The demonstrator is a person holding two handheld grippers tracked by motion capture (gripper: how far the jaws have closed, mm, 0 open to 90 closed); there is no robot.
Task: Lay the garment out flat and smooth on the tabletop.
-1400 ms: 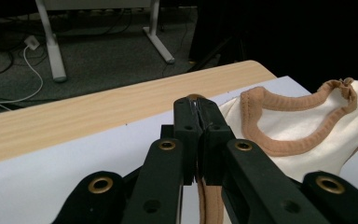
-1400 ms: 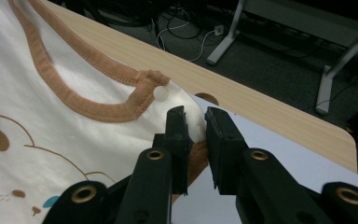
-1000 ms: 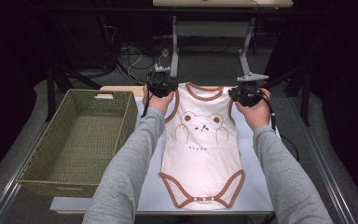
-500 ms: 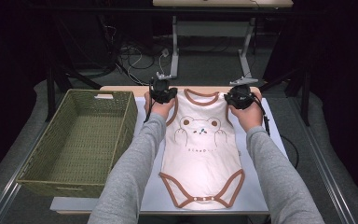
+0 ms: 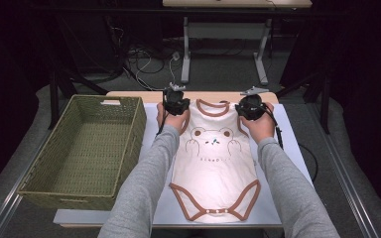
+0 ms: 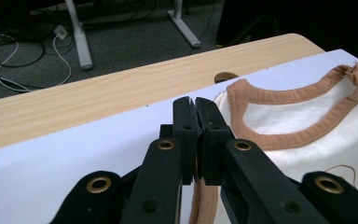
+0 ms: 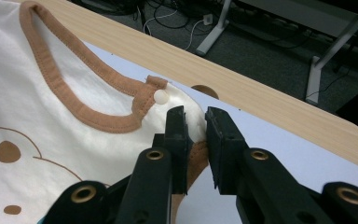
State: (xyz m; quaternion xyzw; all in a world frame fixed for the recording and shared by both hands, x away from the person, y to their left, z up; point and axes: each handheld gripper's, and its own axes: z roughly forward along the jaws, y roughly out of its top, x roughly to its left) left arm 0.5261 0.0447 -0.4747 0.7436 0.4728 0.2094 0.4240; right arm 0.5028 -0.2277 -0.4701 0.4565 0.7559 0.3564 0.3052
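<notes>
White baby bodysuit (image 5: 213, 158) lies flat on pale blue board (image 5: 290, 148), beside wicker basket (image 5: 87, 148). Left gripper (image 5: 175, 100) clamped on shoulder edge. Right gripper (image 5: 250, 105) pinches other shoulder's brown trim.

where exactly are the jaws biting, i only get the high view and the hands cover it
Observer: The left gripper is shut on the bodysuit at its shoulder; brown trim runs down between the jaws.
Operator: and the right one
Observer: The right gripper is shut on the other shoulder, pinching white cloth with brown trim, just beside the white snap button.
Operator: is the neckline flat
Observer: In the gripper views the brown collar lies open in a loop on the pale blue mat, short of the wooden table edge.
</notes>
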